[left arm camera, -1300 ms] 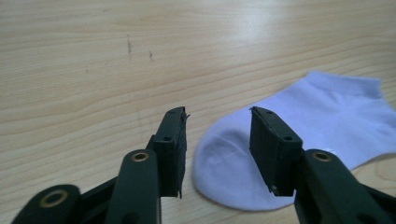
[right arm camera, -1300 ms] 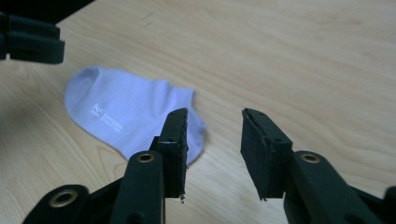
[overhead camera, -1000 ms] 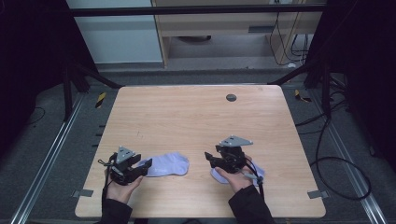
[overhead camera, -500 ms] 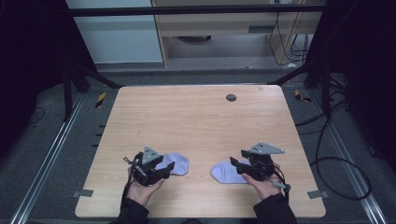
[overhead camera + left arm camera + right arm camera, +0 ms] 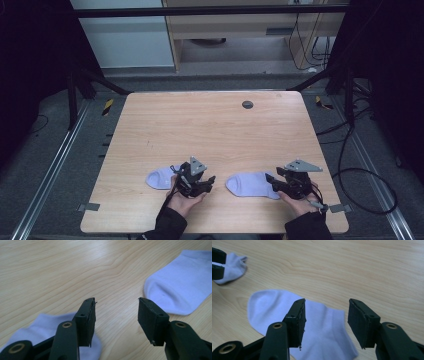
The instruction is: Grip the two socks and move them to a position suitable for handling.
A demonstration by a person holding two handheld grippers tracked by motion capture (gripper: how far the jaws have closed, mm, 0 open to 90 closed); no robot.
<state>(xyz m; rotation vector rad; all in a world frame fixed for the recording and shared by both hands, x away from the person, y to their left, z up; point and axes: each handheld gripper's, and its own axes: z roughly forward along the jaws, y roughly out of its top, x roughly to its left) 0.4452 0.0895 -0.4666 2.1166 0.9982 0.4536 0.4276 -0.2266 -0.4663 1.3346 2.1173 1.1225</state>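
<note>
on the near edge of the table: two socks, both grippers spread wide

on the pale wooden table (image 5: 215, 125) i hold a black two-jaw gripper in each hand, both close to my side. my left gripper (image 5: 196, 181) sits over the right end of a flat pale lilac ankle sock (image 5: 161, 178), which lies to its left in the high view. in the left gripper view its jaws stand well apart with nothing between them but bare wood; part of that sock (image 5: 43, 326) lies under and behind the left jaw, and the rounded toe of the second pale lilac sock (image 5: 183, 290) lies farther off at upper right.

my right gripper (image 5: 292, 184) rests at the right end of that second sock (image 5: 250, 184), which lies flat between my two hands. in the right gripper view its jaws are also wide apart and grip nothing; the sock (image 5: 287, 315) spreads below the left jaw and into the gap, toe pointing away to the left. at the top left corner of that view i see the first sock's cuff (image 5: 233, 266) beside my other gripper's jaws.

a small dark round grommet (image 5: 247, 104) sits in the tabletop, well away from everything.
</note>
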